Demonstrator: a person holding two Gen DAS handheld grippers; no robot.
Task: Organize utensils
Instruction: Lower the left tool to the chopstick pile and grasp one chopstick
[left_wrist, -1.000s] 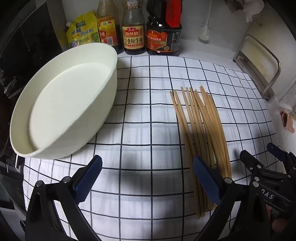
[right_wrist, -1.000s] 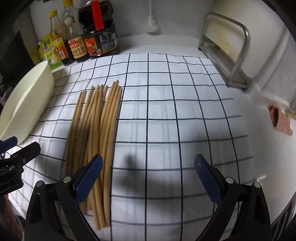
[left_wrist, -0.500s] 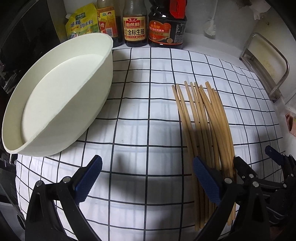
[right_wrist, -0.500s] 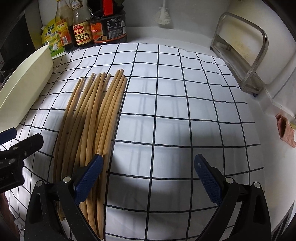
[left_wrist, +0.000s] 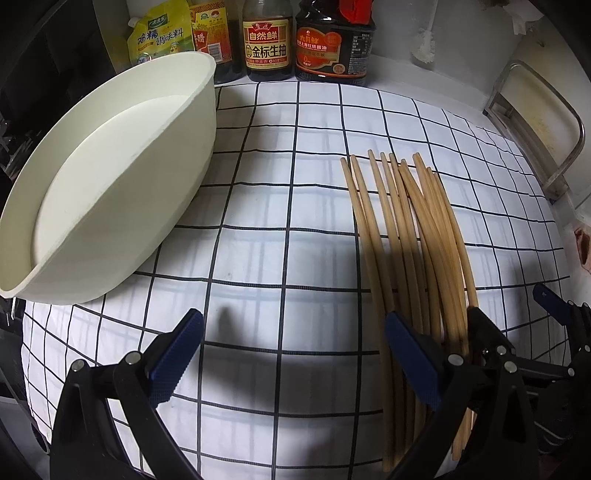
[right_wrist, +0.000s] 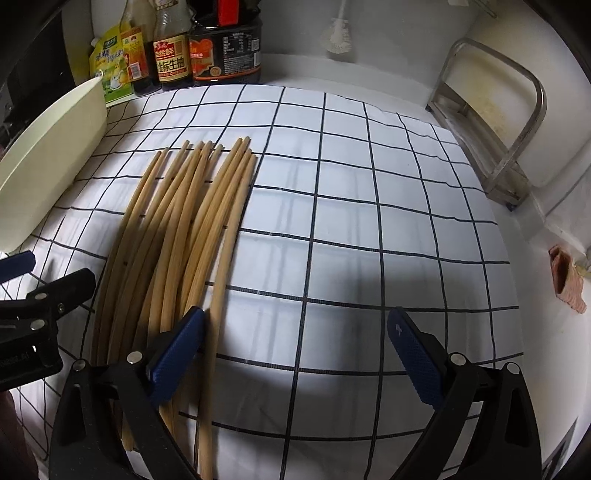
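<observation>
Several wooden chopsticks (left_wrist: 410, 236) lie side by side on the checked cloth (left_wrist: 280, 206); they also show in the right wrist view (right_wrist: 184, 229). A cream oval container (left_wrist: 110, 192) stands tilted at the left, also seen in the right wrist view (right_wrist: 44, 155). My left gripper (left_wrist: 295, 354) is open and empty, its right finger over the chopsticks' near ends. My right gripper (right_wrist: 295, 354) is open and empty, its left finger (right_wrist: 177, 350) resting over the chopsticks' near ends. The right gripper also shows at the left wrist view's right edge (left_wrist: 517, 332).
Sauce bottles (left_wrist: 266, 40) and a yellow seasoning pouch (left_wrist: 159, 37) stand along the back wall. A metal rack (right_wrist: 495, 122) stands at the right edge. A pink rag (right_wrist: 565, 280) lies on the white counter at the right.
Both grippers have moved forward and lower toward the chopsticks. The right gripper's left finger now overlaps the bundle's near ends. Both stay open.
</observation>
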